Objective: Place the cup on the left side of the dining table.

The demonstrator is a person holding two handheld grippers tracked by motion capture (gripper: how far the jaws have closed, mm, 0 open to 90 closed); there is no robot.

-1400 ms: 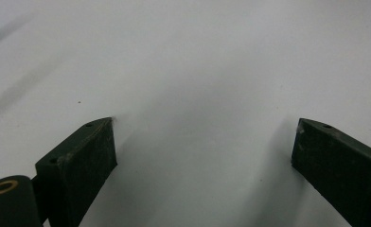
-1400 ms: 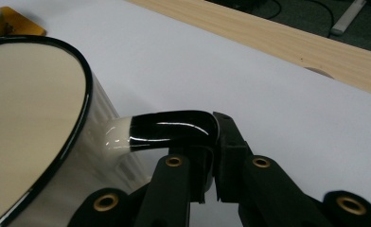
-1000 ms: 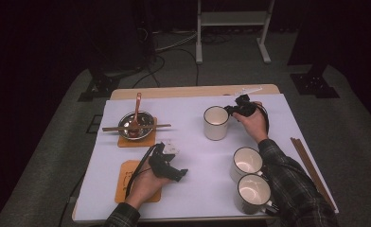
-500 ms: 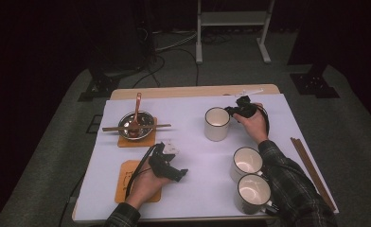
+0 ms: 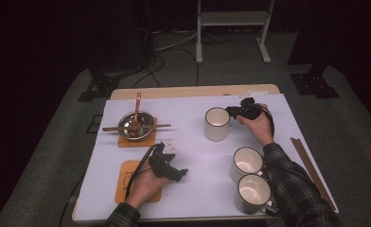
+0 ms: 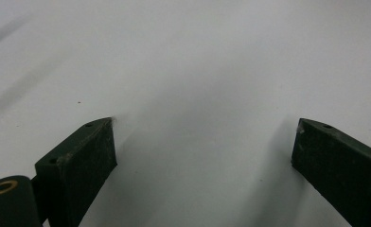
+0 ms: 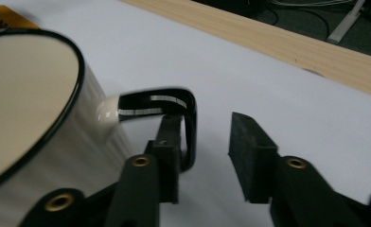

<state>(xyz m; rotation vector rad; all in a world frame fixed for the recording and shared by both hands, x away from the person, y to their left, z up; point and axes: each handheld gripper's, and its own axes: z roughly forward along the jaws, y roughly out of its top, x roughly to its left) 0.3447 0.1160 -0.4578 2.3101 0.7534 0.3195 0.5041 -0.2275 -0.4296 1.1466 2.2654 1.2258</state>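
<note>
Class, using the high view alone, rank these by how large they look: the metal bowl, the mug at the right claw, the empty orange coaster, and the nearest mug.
1. Empty orange coaster, partly under the left hand.
2. Metal bowl and nearest mug: alike, and the mug sits closer to the camera, so unranked.
3. Mug at the right claw.

The cream enamel mug with black rim (image 7: 27, 132) left of the right tongs (image 7: 205, 151) is blurred and cut off by the picture's edge.

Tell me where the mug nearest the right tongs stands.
In the high view the mug stands right of centre on the white sheet, its handle at the right tongs, beyond two other mugs.
</note>
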